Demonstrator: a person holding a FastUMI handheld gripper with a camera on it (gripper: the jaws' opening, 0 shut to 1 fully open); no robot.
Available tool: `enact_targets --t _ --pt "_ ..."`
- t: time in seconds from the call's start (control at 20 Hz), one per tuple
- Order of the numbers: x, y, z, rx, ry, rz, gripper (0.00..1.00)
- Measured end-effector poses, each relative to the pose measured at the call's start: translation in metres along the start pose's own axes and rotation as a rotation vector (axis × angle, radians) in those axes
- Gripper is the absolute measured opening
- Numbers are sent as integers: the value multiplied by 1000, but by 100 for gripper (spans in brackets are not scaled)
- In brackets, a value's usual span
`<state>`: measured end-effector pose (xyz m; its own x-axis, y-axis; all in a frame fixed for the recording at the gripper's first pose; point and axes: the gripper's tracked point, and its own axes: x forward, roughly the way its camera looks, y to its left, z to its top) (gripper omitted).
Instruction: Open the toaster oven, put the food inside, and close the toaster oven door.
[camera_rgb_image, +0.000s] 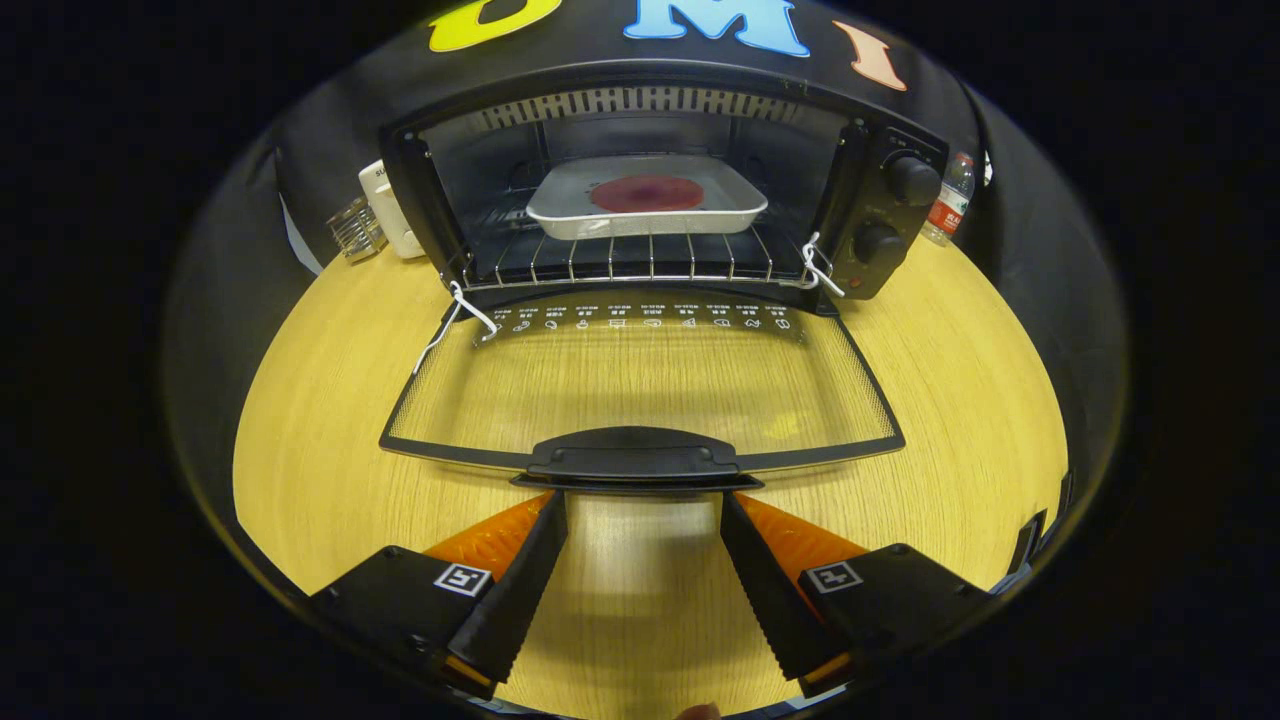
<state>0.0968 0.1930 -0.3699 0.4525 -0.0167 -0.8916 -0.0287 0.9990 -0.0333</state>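
Observation:
The black toaster oven (890, 215) stands at the far side of the wooden table with its glass door (640, 385) folded flat down toward me. On the wire rack (620, 262) inside sits a white tray (645, 212) holding a round reddish piece of food (647, 193). The door's black handle (633, 458) lies just ahead of my fingertips. My gripper (642, 497) is open, its tips reaching just under the handle's near edge, one toward each end of it, with bare table between them. I cannot tell if they touch it.
Left of the oven stand a white box (392, 212) and a small glass holder (355, 232). A plastic bottle (945, 205) stands behind the oven's right side, beyond its two knobs (912, 180). Wooden table (320, 440) spreads on both sides of the door.

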Motion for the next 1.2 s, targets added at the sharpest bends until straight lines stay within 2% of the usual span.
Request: enact_targets --t 1.2 --pt "-63 4 52 11 -273 -9 98"
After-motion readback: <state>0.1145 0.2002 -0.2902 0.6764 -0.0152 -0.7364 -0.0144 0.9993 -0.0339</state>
